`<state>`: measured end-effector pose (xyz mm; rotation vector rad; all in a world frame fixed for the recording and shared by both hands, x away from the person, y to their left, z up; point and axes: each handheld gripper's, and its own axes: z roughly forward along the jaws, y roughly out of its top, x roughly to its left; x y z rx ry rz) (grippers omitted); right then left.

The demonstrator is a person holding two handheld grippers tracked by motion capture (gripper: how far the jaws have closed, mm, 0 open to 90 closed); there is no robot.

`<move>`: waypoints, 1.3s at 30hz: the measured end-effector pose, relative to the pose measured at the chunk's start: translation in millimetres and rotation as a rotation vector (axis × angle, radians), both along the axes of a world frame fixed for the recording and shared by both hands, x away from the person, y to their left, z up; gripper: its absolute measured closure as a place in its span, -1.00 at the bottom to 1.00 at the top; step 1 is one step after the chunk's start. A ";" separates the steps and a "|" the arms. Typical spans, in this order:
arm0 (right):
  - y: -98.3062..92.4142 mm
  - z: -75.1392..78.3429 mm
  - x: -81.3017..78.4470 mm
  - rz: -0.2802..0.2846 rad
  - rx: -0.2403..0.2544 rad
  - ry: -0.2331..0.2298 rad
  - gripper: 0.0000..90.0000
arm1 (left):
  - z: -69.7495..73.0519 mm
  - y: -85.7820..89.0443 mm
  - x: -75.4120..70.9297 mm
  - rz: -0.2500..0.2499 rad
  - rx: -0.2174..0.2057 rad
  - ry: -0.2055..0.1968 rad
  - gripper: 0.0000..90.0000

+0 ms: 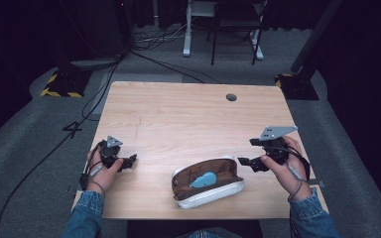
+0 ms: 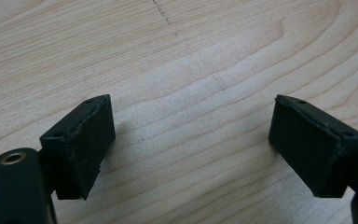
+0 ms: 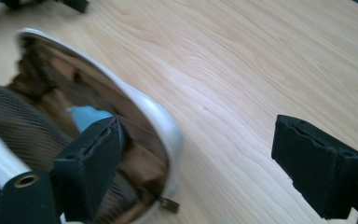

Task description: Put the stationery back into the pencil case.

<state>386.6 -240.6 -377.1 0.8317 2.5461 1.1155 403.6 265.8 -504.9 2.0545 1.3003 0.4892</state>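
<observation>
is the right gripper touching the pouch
Apart. In the high view, bare table shows between the right gripper and the open pouch. Its jaws stand wide open with nothing between them.

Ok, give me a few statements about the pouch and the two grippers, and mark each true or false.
1. The pouch lies open on the table. True.
2. A blue thing lies inside the pouch. True.
3. The right gripper is shut on the pouch's rim. False: its fingers stand open, with nothing between them.
4. The left gripper holds the blue thing. False: it is open over bare wood, left of the pouch.
5. The pouch lies at the far edge of the table. False: it lies near the person's edge.
</observation>
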 end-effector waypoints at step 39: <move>-88.0 -101.3 53.1 -0.304 -0.012 -0.005 -0.63 | 0.0 0.2 0.8 -0.003 0.001 -0.002 -0.68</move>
